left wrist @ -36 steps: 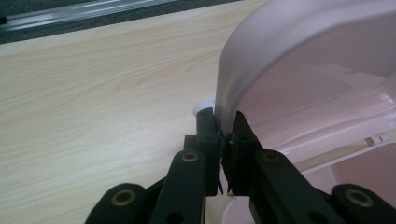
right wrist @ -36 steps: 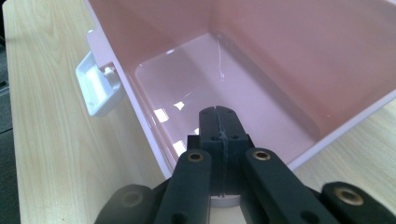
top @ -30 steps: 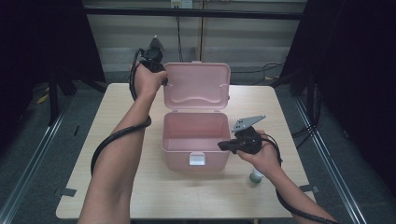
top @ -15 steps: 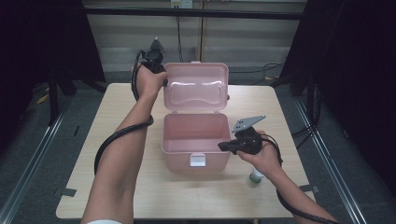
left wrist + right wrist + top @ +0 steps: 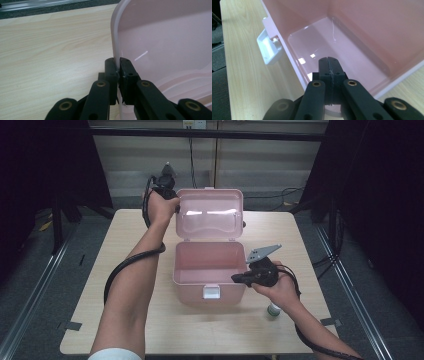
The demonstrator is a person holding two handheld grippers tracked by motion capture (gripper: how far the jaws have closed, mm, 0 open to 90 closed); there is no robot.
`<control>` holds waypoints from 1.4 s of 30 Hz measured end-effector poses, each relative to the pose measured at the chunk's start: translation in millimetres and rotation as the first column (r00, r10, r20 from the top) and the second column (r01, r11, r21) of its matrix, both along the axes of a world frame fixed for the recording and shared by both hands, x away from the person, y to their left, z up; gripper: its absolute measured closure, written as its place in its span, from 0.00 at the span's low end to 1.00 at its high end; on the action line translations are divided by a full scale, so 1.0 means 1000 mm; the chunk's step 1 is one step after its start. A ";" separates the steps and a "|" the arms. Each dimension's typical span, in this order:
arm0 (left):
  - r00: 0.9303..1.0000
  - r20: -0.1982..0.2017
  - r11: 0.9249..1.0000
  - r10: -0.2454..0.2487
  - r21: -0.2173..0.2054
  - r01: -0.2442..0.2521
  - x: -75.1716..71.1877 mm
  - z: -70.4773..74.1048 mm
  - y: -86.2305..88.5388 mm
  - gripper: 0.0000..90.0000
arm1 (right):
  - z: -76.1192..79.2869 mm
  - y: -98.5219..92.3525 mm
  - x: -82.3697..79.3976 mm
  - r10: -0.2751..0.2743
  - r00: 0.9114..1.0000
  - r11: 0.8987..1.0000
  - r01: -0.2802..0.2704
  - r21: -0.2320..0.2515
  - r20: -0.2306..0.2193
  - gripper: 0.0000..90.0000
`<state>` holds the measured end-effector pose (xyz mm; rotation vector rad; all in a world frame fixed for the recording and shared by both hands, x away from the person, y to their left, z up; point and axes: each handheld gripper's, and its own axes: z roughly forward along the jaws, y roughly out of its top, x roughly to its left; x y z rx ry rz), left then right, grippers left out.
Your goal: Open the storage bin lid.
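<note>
A pink plastic box [image 5: 192, 292] stands open in the middle of the table, its inside bare. Its lid [image 5: 210, 215] stands upright at the back. My left gripper [image 5: 176, 207] is at the lid's left edge. In the left gripper view it [image 5: 117, 68] is shut on the thin rim of the lid [image 5: 162, 45]. My right gripper [image 5: 235, 279] hovers at the box's right front corner. In the right gripper view it [image 5: 329, 66] is shut with nothing between its fingers, pointing into the box [image 5: 352, 50].
A white latch [image 5: 270, 48] hangs on the box's front wall [image 5: 212, 292]. A small green-and-white bottle [image 5: 272, 310] lies on the wooden table [image 5: 125, 255] just under my right hand. Black cables trail from both grippers. Dark floor rails flank the table.
</note>
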<state>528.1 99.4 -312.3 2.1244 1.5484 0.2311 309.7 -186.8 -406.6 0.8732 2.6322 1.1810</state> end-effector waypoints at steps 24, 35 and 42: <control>1.000 -0.010 1.000 -0.006 -0.002 0.006 0.008 -0.020 0.002 0.94 | 0.001 0.003 -0.003 0.002 1.000 1.000 -0.002 -0.006 -0.014 1.00; 1.000 -0.020 1.000 -0.016 0.005 0.016 0.010 -0.031 0.004 0.93 | 0.001 0.006 -0.004 0.004 1.000 1.000 -0.005 -0.011 -0.014 1.00; 1.000 -0.028 1.000 -0.014 0.002 0.014 0.010 -0.037 0.005 0.93 | 0.001 0.006 -0.005 0.005 1.000 1.000 -0.005 -0.014 -0.010 1.00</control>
